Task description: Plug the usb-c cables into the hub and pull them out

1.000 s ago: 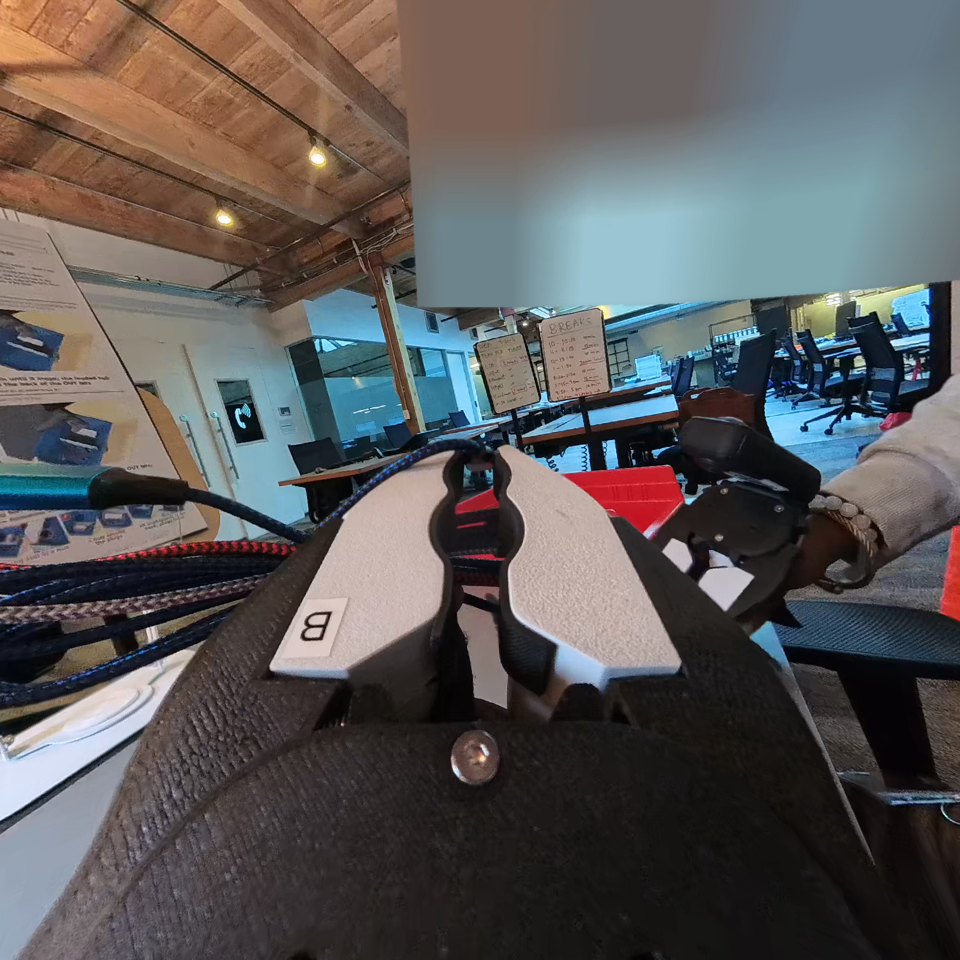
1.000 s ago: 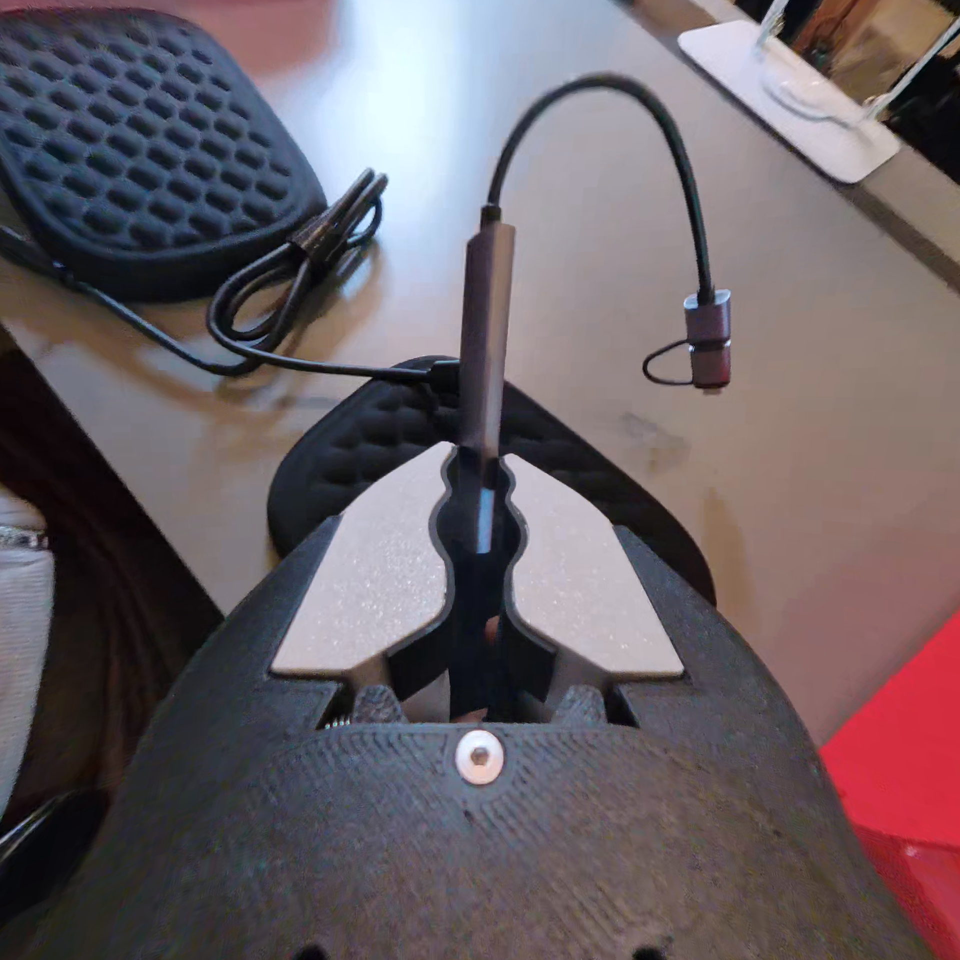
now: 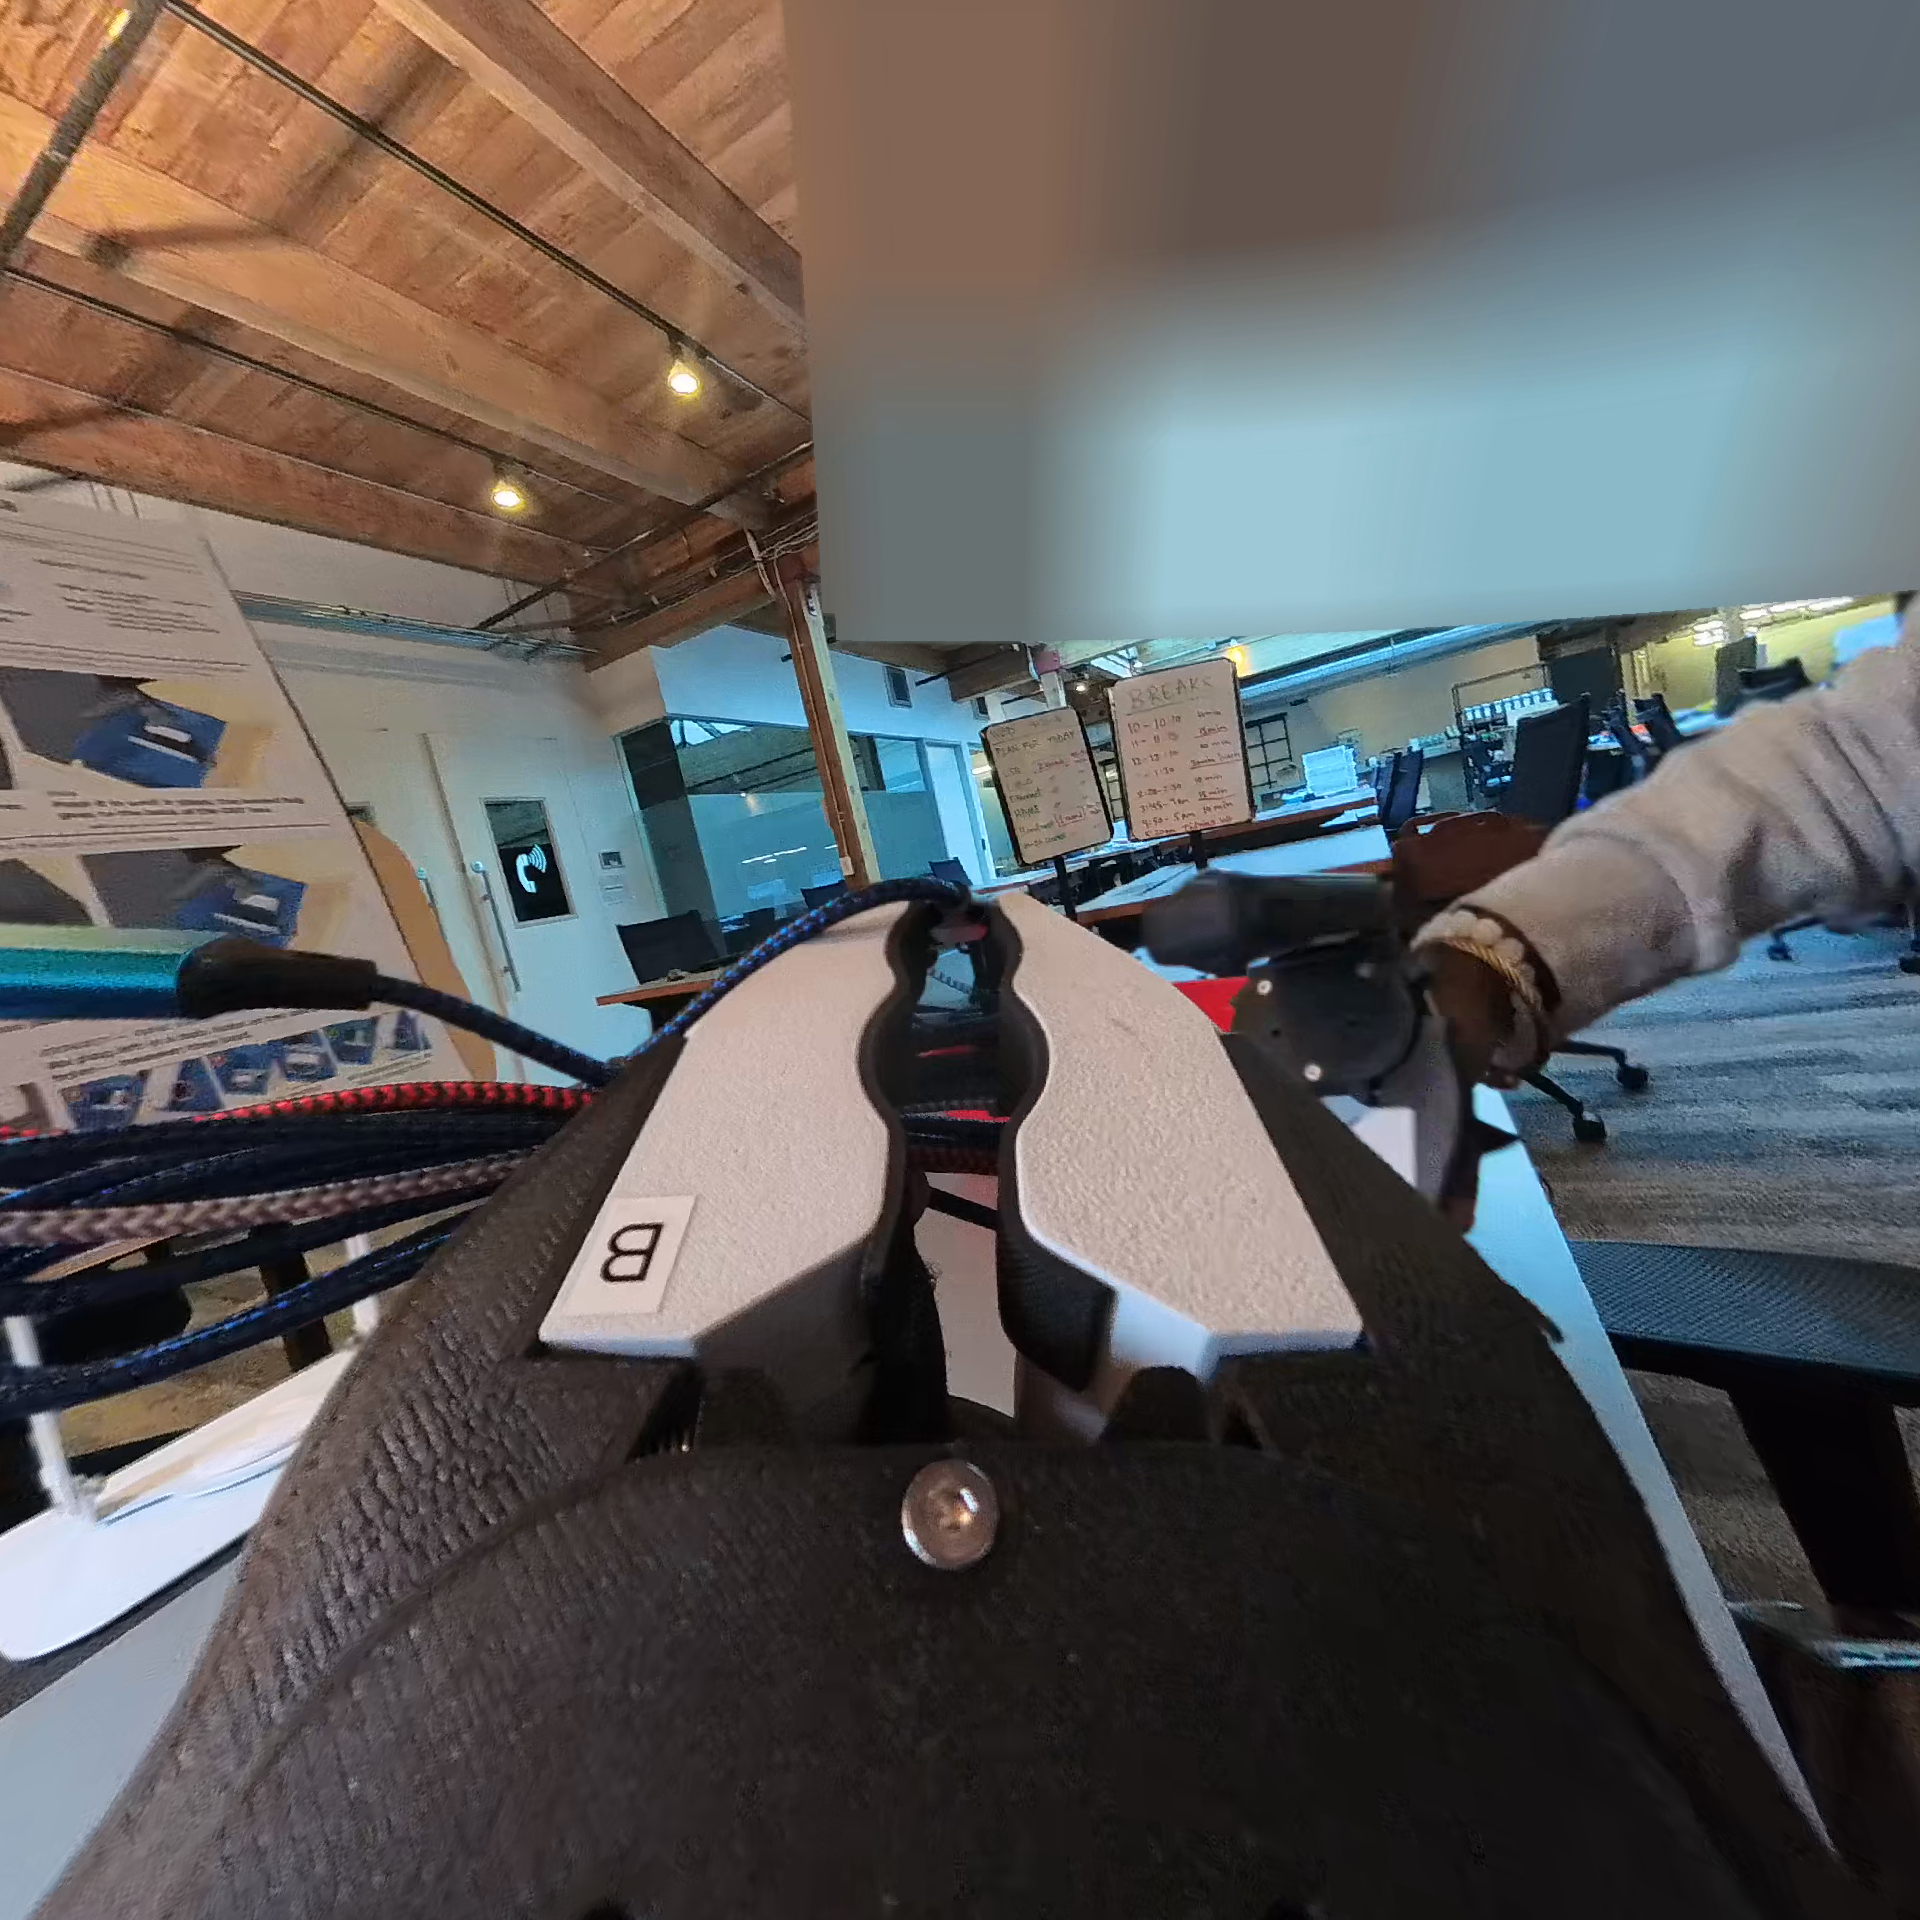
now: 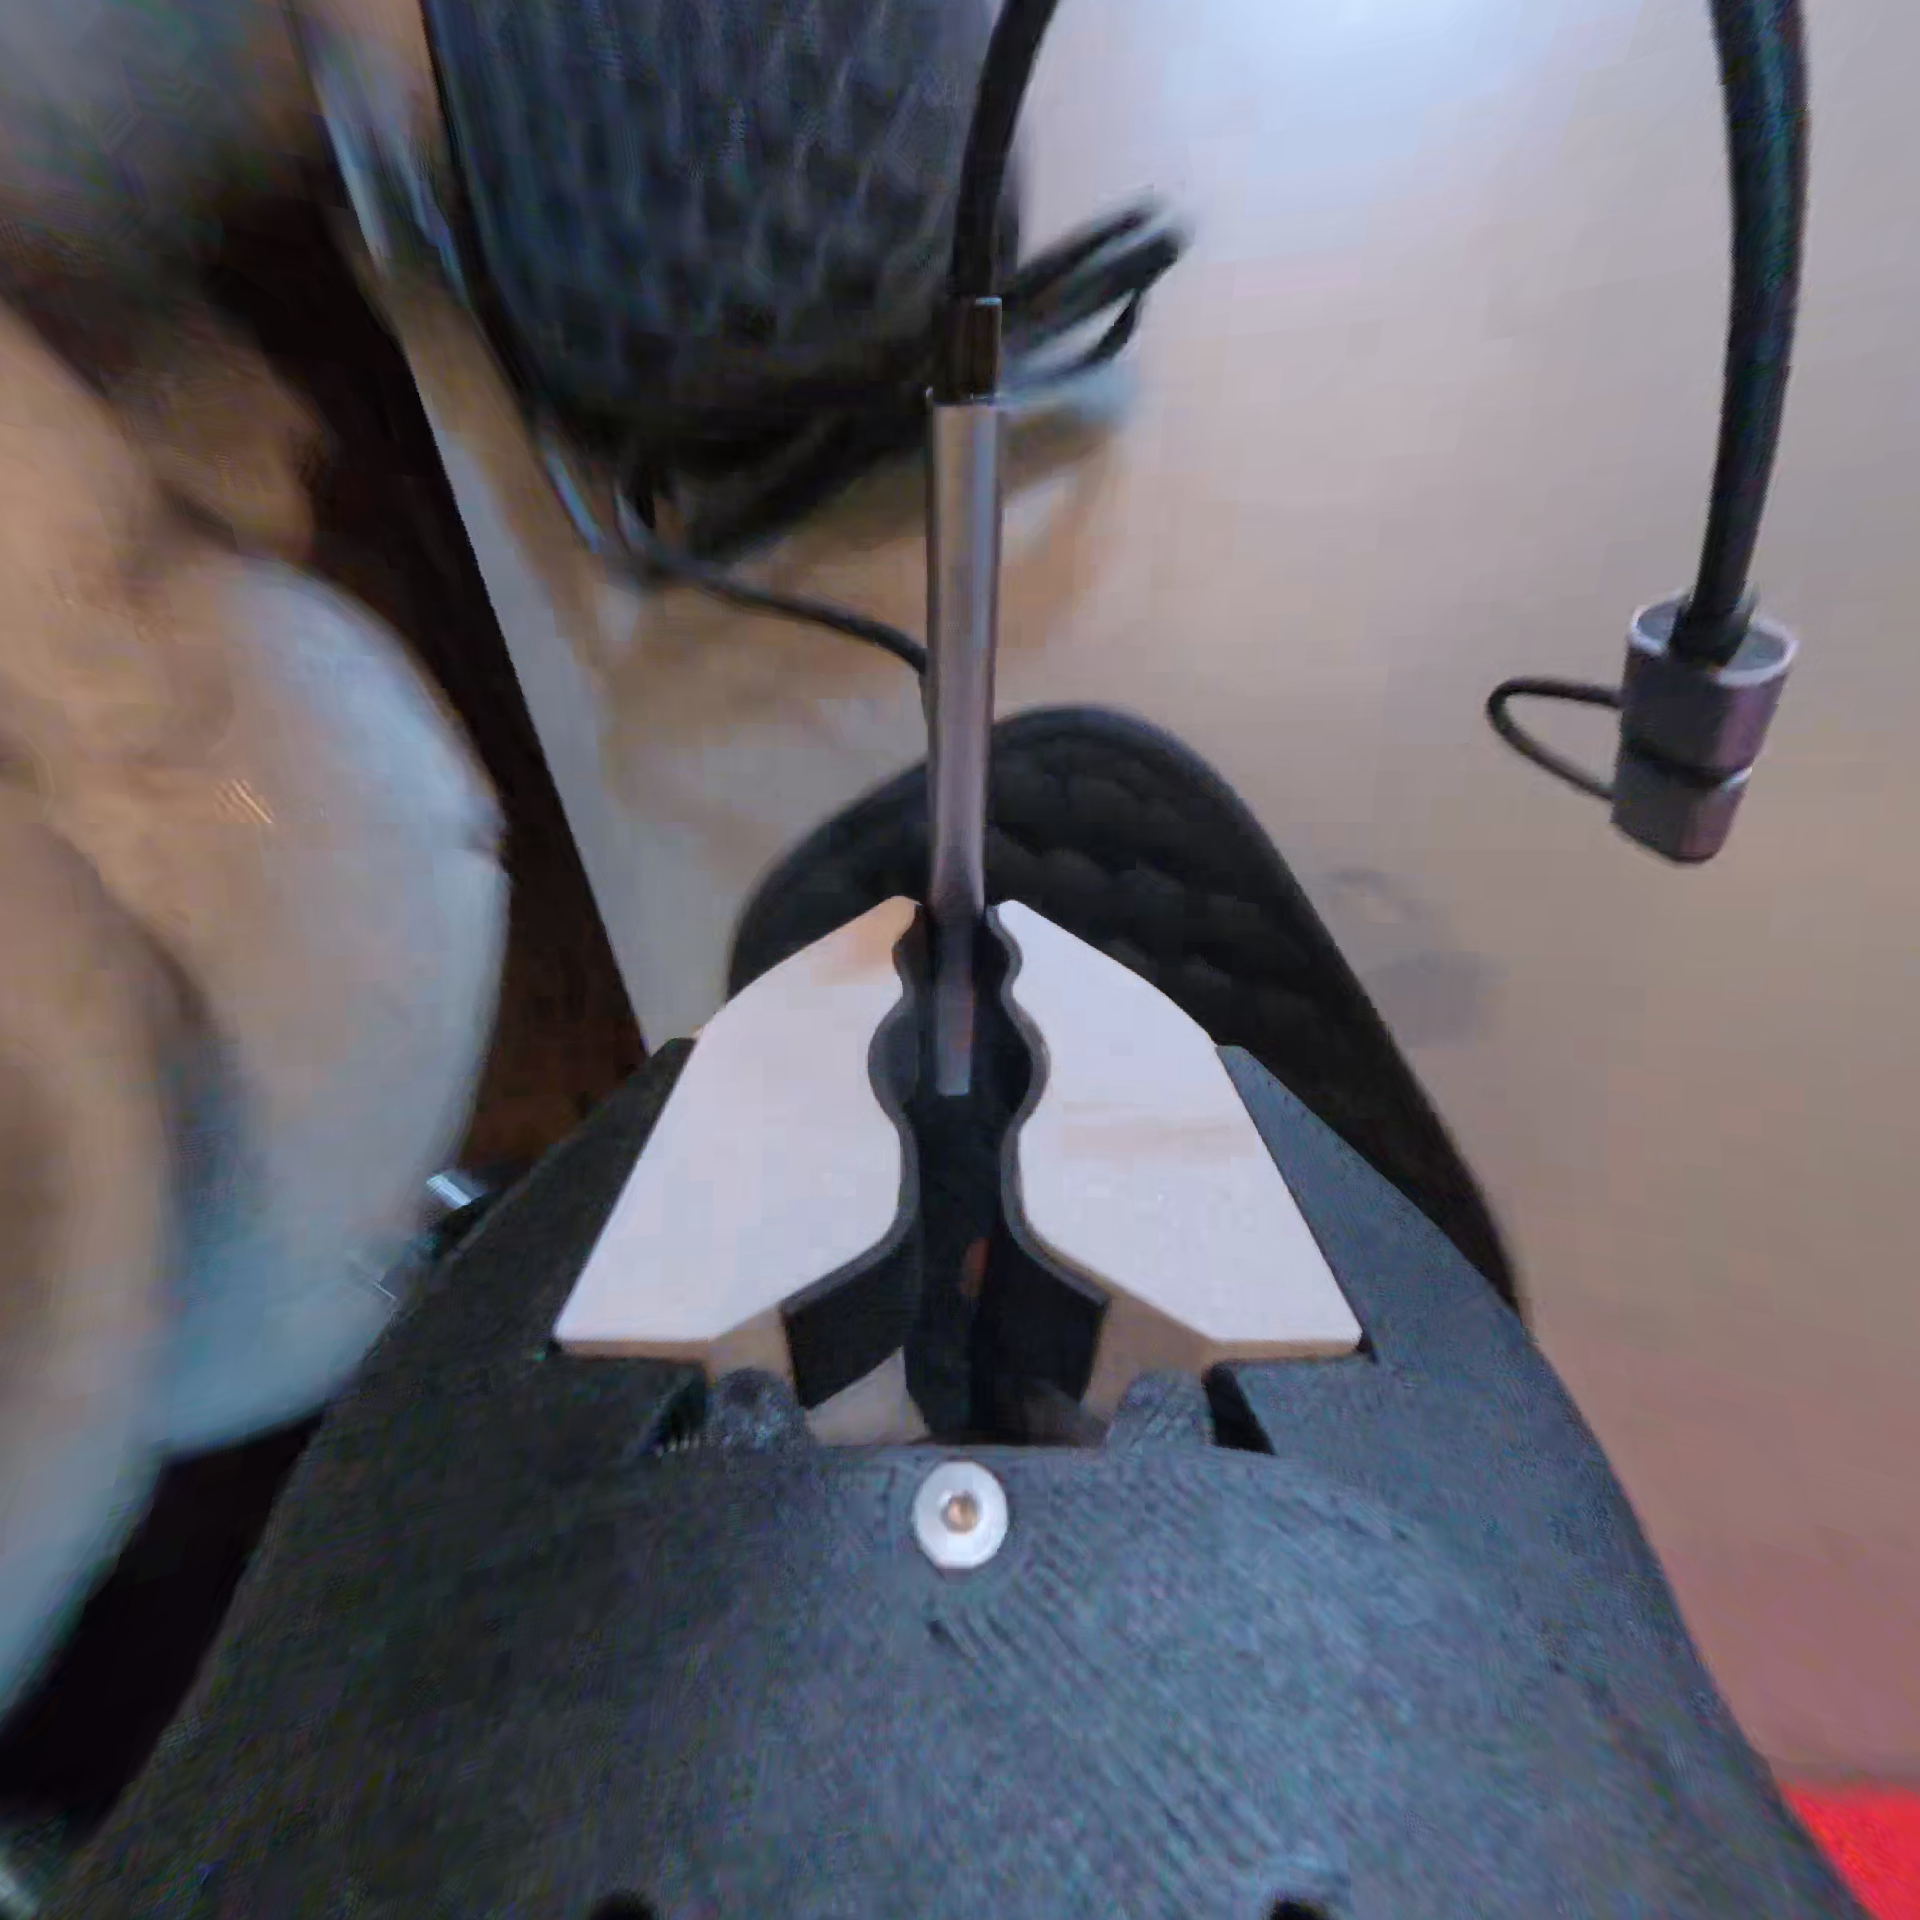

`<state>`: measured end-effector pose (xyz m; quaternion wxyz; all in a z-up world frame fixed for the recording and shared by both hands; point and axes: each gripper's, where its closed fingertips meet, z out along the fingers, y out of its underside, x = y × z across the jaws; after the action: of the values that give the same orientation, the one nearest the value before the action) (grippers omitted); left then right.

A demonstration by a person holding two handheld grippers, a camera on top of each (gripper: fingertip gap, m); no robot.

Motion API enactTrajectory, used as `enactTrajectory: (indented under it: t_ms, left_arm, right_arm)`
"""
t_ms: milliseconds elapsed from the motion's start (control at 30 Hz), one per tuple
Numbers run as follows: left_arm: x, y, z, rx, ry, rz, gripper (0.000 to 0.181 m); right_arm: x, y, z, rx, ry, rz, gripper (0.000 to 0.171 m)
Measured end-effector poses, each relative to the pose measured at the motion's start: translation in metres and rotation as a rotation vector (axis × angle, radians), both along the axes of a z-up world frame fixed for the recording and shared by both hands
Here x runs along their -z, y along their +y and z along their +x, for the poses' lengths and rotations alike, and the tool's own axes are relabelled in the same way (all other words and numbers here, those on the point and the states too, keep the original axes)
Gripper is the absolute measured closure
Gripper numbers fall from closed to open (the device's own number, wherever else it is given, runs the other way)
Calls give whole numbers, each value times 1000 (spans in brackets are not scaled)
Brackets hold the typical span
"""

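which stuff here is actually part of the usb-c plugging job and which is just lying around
In the job:
- slim grey hub, clamped in the right tongs
- hub's own lead with its plug hanging free
- blue braided cable, pinched in the left tongs
- bundle of spare braided cables

Just lying about:
- black padded cases
- coiled black cord
- instruction poster

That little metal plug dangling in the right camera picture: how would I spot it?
Start at the pale table. A black cord arcs down on the right, ending in the grey metal plug, which hangs free, unlike the slim hub clamped edge-on.
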<state>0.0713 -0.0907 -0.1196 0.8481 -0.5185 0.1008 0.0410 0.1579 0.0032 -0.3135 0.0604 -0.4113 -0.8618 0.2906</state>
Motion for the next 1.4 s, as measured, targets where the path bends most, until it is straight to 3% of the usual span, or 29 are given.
enactTrajectory:
  t_ms: [133,267,400,500,800,1000,1400]
  left_arm:
    - [-5,-7,-13,-49,-37,21,170]
    - [-10,-12,-24,-131,-49,33,170]
    - [-15,-16,-30,-210,-60,81,170]
    - [-10,-9,-32,-237,-113,118,170]
    - [26,29,-16,-282,-132,86,170]
    - [32,38,24,-296,194,123,170]
    - [36,36,29,-255,317,94,166]
  right_arm:
    - [-44,-1,-25,404,-30,-727,162]
    - [-78,23,-51,698,35,-1345,163]
    - [-103,53,-66,866,218,-1863,163]
    - [-118,64,-74,919,369,-2090,163]
    - [-156,35,-89,979,449,-2113,162]
    - [-152,-2,-94,942,278,-2047,162]
    - [-145,-32,-89,837,54,-2032,162]
